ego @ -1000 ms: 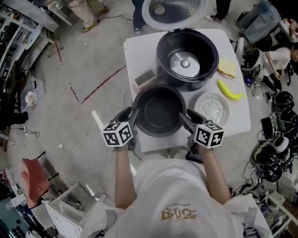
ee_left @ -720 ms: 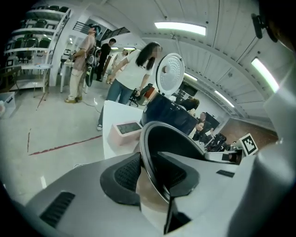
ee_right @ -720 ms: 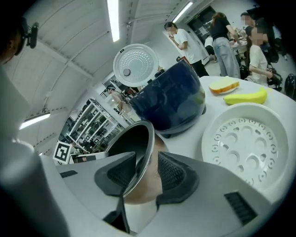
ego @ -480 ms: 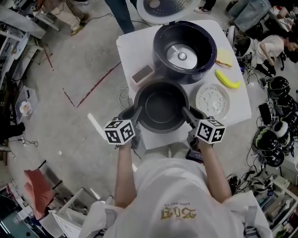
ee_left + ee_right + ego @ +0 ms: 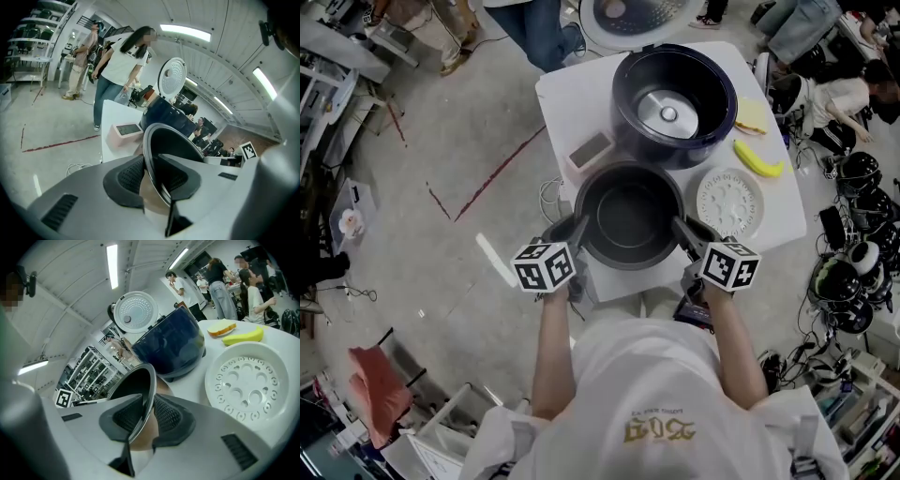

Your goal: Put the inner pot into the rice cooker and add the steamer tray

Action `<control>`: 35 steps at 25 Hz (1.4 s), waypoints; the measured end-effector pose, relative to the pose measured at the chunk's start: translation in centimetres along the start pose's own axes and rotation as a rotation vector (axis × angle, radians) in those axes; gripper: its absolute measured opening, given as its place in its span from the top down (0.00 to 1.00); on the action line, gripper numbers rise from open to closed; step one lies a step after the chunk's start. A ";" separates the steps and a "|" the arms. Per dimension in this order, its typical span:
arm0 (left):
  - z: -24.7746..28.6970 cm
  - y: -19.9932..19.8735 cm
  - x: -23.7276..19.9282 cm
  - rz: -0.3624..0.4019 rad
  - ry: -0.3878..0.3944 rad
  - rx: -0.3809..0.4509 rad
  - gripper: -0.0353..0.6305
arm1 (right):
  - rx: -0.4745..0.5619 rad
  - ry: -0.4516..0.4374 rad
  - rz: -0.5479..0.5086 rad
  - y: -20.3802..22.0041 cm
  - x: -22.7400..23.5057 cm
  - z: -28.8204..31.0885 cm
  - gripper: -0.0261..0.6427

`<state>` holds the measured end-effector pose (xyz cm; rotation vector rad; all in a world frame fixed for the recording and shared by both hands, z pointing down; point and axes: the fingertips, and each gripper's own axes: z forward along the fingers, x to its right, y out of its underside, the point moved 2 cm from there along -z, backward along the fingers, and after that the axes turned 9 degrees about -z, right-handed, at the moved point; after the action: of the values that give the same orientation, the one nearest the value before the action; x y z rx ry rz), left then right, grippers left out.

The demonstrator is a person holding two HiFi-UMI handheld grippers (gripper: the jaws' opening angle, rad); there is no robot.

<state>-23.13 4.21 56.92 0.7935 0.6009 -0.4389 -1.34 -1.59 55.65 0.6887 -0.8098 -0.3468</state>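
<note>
Dark pot (image 5: 629,217) stands at the surface's (image 5: 565,117) near edge, its rim pinched by left gripper (image 5: 577,228) and right gripper (image 5: 680,228), whose jaws have just been closing; cooker (image 5: 713,131) empty, tray (image 5: 729,202) unplaced.

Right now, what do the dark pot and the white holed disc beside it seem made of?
The dark round inner pot is probably thin metal with a matte dark coating inside; its outer wall gleams like bare metal in the gripper views. The white round perforated steamer tray is likely moulded plastic, uniformly matte white, though coated metal is possible.
</note>
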 end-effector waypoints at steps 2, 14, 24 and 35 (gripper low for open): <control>-0.1 0.1 0.5 -0.002 0.019 0.004 0.79 | 0.011 0.002 -0.001 -0.2 0.0 -0.7 0.83; -1.5 -2.0 2.9 0.017 0.131 0.024 0.80 | 0.100 0.028 -0.013 -2.0 -2.1 -3.5 0.84; -2.8 -3.1 6.2 0.036 0.212 0.056 0.80 | 0.171 0.029 -0.030 -3.5 -3.3 -7.0 0.84; -5.0 -5.0 9.5 0.052 0.290 0.128 0.81 | 0.276 0.012 -0.071 -5.7 -5.2 -10.1 0.84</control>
<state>-20.54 3.60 45.37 1.0027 0.8254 -0.3184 2.74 1.35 43.99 0.9780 -0.8308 -0.2972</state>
